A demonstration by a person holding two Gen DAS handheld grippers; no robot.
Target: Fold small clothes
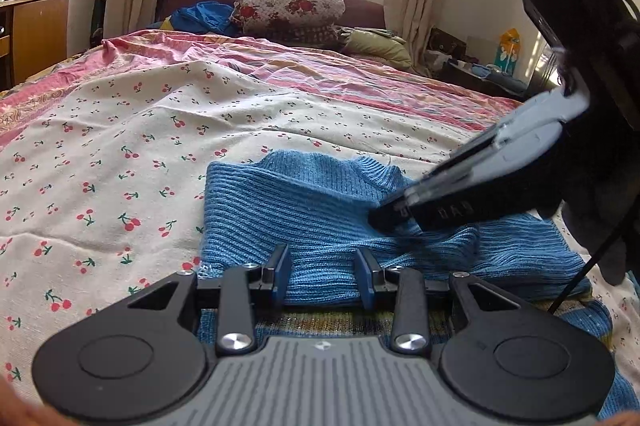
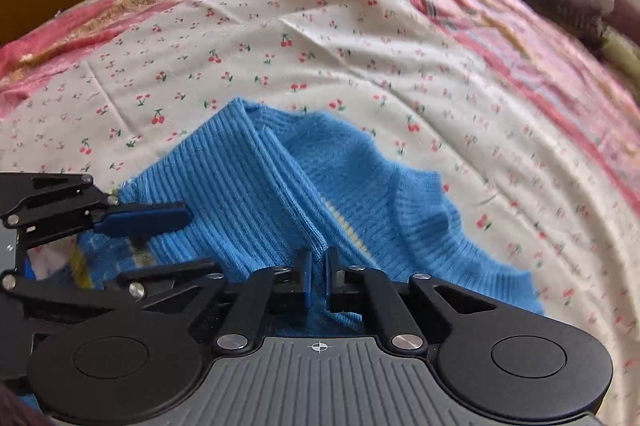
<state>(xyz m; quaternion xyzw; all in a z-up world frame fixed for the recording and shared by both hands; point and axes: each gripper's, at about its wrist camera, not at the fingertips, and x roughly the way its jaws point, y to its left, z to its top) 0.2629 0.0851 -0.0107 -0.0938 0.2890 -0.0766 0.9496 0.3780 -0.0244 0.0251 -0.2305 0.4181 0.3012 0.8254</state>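
Blue ribbed knit sweater on the cherry-print bed sheet, lower centre: right tongs pinch its raised fold running up-frame; left tongs, part-spread, straddle the near hem.

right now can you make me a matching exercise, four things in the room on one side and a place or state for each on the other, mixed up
Things:
1. blue knit sweater
2. right gripper
3. floral pillow
4. left gripper

Places or states:
A. at the far end of the bed under the window
B. shut, pinching a ridge of knit
C. lying partly folded on the cherry-print sheet
D. part open, knit between its fingers

Pairs: 1-C, 2-B, 3-A, 4-D
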